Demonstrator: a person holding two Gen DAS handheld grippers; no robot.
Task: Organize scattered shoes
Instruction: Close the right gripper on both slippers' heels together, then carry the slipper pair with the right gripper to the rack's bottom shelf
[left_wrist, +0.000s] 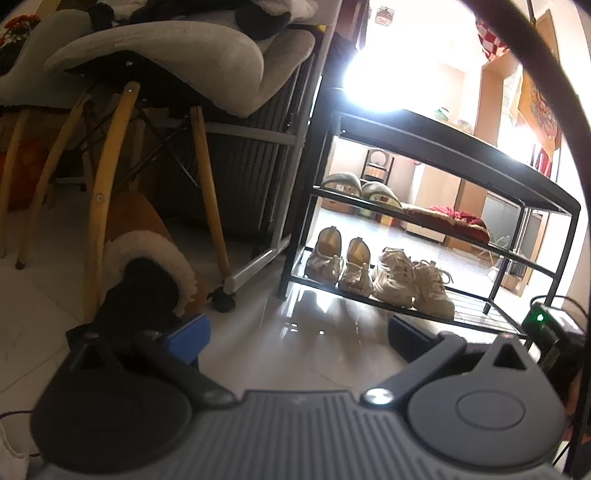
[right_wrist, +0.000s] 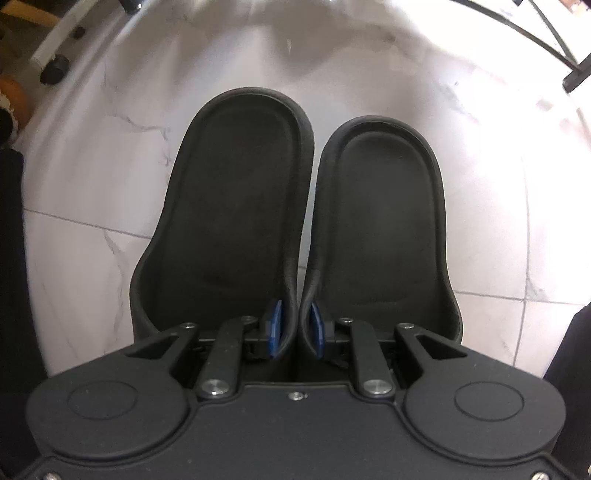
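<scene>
The right gripper (right_wrist: 295, 332) has its blue fingers (right_wrist: 275, 328) drawn in on the two touching inner rims of a pair of black slippers (right_wrist: 236, 206), which fill the middle of the right wrist view, soles facing the camera, with the white marble floor (right_wrist: 498, 192) behind them. The hold is thin: only the edges near the bottom of the frame sit between the pads, so either slipper could slide out or swing, and the right-hand one (right_wrist: 380, 218) looks lower than its mate, so the pair may come apart if tilted or bumped against the rack. In the left wrist view the left gripper (left_wrist: 295, 339) has its fingers spread wide with nothing between them; a fur-lined brown boot (left_wrist: 147, 266) lies on the floor at the lower left, just beyond the left blue pad, beside a chair leg (left_wrist: 99, 199) that could snag a reach. The black shoe rack (left_wrist: 461, 155) stands at centre right, with beige flats (left_wrist: 340, 262) and white sneakers (left_wrist: 413, 284) on its bottom shelf.
</scene>
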